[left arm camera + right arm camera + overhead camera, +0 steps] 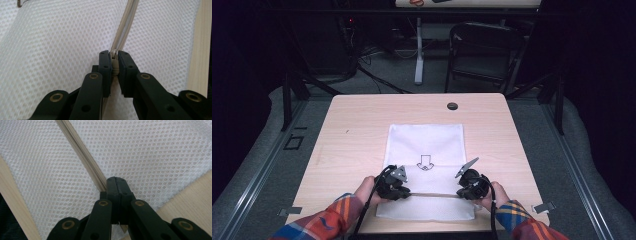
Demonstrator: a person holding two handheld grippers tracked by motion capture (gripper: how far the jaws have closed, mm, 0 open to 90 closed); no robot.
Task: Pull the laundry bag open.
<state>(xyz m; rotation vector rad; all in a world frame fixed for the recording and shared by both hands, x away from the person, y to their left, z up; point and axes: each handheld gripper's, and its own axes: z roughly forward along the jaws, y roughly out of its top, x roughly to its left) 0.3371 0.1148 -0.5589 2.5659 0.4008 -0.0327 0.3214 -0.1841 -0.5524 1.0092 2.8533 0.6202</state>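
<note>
Bag: I see a white honeycomb mesh bag (427,150) flat on the wooden table (352,125), near its front edge.
Zipper: beige zipper (82,152) crosses it.
Left gripper (114,61): I have it clamped on the zipper pull (114,65).
Right gripper (115,185): pinched tight on the zipper's end.
Room: bare wood at 2 sides.

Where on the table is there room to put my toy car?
Bare pale wooden table lies left of the white mesh zip bag, right of it, and behind it up to the small dark round hole. The near edge is crowded by both tools and hands.
</note>
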